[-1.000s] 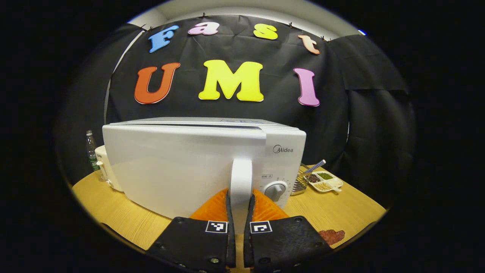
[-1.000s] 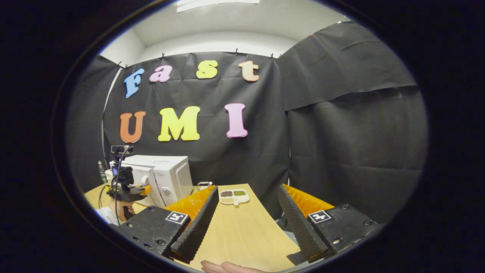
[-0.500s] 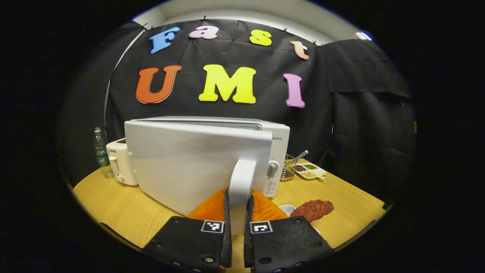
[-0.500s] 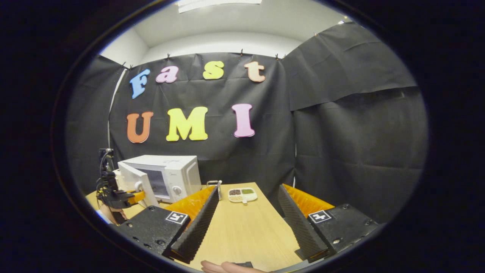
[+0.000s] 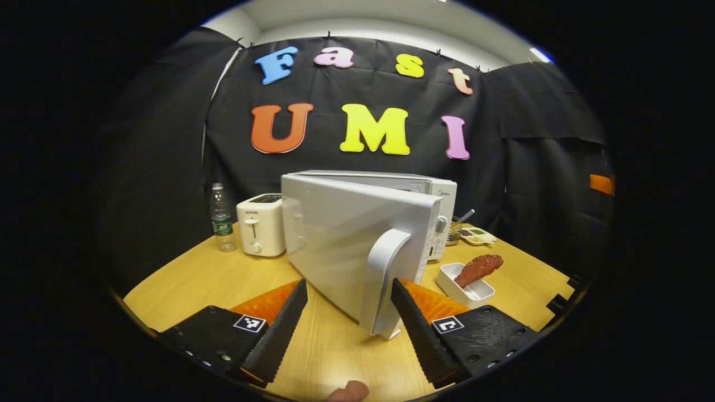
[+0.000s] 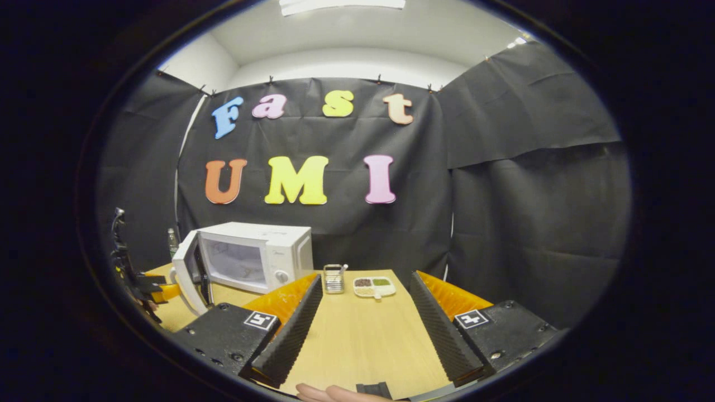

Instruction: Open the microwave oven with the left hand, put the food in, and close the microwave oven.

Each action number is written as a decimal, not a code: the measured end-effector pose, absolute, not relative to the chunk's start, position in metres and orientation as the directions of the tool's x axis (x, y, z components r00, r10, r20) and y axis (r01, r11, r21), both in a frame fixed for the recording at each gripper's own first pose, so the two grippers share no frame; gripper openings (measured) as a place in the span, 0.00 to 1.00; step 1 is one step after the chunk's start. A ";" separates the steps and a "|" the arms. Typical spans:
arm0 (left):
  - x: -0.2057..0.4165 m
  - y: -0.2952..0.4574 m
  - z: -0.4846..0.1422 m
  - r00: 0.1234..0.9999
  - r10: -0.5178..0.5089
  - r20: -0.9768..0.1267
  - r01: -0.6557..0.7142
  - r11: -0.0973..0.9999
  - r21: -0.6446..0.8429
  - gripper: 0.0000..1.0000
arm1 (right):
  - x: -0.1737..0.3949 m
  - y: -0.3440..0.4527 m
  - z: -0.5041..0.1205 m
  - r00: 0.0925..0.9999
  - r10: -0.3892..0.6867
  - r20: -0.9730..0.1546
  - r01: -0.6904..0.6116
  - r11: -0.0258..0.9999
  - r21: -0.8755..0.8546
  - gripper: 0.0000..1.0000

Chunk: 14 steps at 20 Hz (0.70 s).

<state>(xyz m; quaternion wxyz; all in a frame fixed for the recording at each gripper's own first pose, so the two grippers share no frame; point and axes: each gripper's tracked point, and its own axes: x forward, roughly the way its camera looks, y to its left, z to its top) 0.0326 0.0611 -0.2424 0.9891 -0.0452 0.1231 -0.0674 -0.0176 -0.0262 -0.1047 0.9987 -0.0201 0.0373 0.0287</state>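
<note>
- Black cloth walls close off the booth behind a wooden surface (image 5: pixel 212 279).
- On that surface the microwave oven (image 6: pixel 262 254) stands with its door (image 5: pixel 346 240) swung wide open; the right gripper view looks into the bare cavity.
- The left gripper (image 5: pixel 349 312) has its fingers spread apart, and the door handle (image 5: pixel 385 279) stands between them, close against the right-hand finger; whether it touches, I cannot tell.
- The food (image 5: pixel 478 268), a reddish-brown piece, lies in a small white dish (image 5: pixel 466 290) on the surface, to the right of the open door.
- The right gripper (image 6: pixel 363 312) hovers over bare wood, fingers wide open and holding nothing.
- A toaster (image 5: pixel 261 223) and a water bottle (image 5: pixel 221 218) stand left of the oven; a divided tray (image 6: pixel 374 286) of grains and a wire basket (image 6: pixel 334 278) stand to its right.
</note>
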 end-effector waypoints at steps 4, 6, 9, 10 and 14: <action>-0.002 0.095 -0.227 0.972 -0.098 -0.216 0.071 0.989 -0.131 0.92 | -0.010 -0.008 -0.116 0.991 0.075 -0.108 -0.080 0.996 -0.047 1.00; -0.014 0.110 -0.214 0.980 -0.066 -0.186 0.046 0.993 -0.108 0.93 | -0.006 0.003 -0.125 0.985 0.102 -0.141 -0.108 0.994 -0.031 1.00; -0.028 0.120 -0.196 0.987 -0.032 -0.157 0.018 0.996 -0.088 0.92 | 0.010 0.009 -0.135 0.975 0.122 -0.188 -0.127 0.992 -0.017 1.00; -0.031 0.122 -0.189 0.989 -0.020 -0.150 0.008 0.997 -0.081 0.92 | 0.017 0.011 -0.137 0.971 0.128 -0.201 -0.134 0.991 -0.017 1.00; -0.037 0.122 -0.159 0.992 0.017 -0.124 -0.025 0.998 -0.058 0.92 | 0.054 0.023 -0.152 0.947 0.176 -0.270 -0.195 0.980 -0.044 0.90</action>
